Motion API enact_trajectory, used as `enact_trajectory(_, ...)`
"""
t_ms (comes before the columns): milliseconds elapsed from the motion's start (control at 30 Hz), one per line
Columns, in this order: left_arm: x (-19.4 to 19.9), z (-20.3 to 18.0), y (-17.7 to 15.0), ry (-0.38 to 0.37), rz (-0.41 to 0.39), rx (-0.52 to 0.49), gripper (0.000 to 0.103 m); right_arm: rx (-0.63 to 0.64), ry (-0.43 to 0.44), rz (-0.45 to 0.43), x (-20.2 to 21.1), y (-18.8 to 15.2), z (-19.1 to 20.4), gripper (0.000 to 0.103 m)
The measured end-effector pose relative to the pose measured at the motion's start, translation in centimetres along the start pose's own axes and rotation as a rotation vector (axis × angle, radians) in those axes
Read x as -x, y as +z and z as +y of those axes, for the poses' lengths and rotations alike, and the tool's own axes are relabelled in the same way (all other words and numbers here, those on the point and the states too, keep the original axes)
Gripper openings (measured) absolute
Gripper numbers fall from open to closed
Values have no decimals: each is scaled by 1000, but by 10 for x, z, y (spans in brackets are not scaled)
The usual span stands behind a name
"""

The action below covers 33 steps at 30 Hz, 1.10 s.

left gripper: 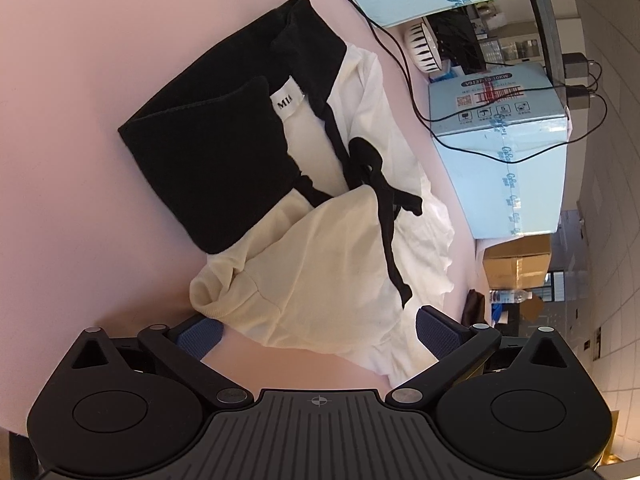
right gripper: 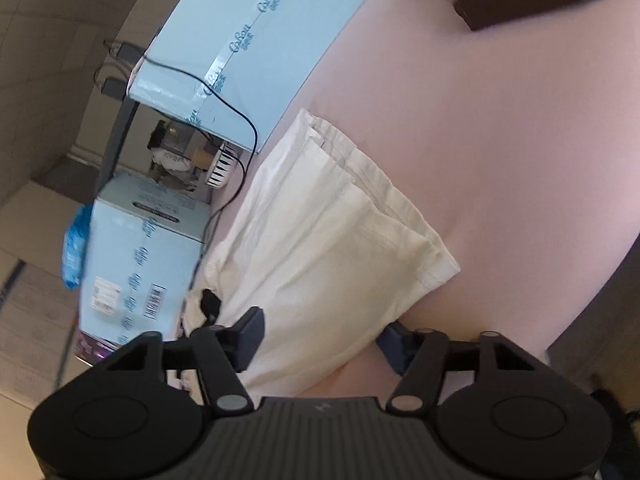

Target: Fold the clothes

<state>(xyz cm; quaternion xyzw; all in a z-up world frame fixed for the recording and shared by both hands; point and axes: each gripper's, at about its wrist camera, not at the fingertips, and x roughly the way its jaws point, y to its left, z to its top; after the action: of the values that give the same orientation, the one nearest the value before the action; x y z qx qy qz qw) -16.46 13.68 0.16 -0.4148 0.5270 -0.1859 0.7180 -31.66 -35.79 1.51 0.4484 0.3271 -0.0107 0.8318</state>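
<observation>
While the garment [left gripper: 320, 248] lies on the pink table [left gripper: 80, 160], my left gripper [left gripper: 318, 330] gapes unclenched; the right gripper [right gripper: 320, 340] straddles its folded hem, grip uncertain, so I'd pinch every layer squarely

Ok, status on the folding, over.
Left claw open over cream sleeve. Right claw open astride white hem. Garment half folded. Black cable beside it, clear.

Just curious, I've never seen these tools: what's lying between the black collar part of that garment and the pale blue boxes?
In the left wrist view, the garment's white fabric and a black cable on bare pink tabletop separate the black collar from the blue boxes.
</observation>
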Motion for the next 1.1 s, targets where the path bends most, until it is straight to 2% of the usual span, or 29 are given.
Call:
enact_trajectory(100, -4, -10, -3, 18, -16, -82, 102, 28, -26, -8, 1, 0, 0, 43)
enact_trajectory(167, -5, -13, -6, 18, -39, -127, 102, 24, -39, -14, 1, 0, -3, 26)
enact_trajectory(233, -6, -15, -8, 21, -65, -161, 99, 27, -53, -24, 2, 0, -6, 17)
enact_trajectory(300, -5, -15, -9, 34, -91, -184, 92, 35, -53, -39, 2, -2, -8, 15)
enact_trajectory(400, -1, -12, -12, 55, -129, -198, 71, 48, -50, -63, 4, -6, -10, 12)
enact_trajectory(467, 2, -7, -13, 65, -145, -189, 47, 66, -53, -82, 5, -9, -10, 8)
enact_trajectory(567, 7, 2, -15, 76, -171, -183, 28, 124, -43, -124, 9, -15, -4, 3)
enact_trajectory(633, 9, 6, -17, 78, -189, -187, 21, 182, -15, -175, 15, -20, 2, 3)
enact_trajectory(767, 11, 9, -24, 64, -221, -228, 11, 317, 22, -293, 28, -31, 21, 3)
enact_trajectory(867, 17, 8, -27, 33, -247, -240, 9, 364, 74, -345, 38, -36, 27, 3)
enact_trajectory(1000, 33, -1, -34, 1, -304, -298, 8, 410, 164, -414, 54, -40, 33, 3)
enact_trajectory(1100, 50, -9, -39, -2, -334, -337, 7, 407, 287, -424, 67, -38, 30, 3)
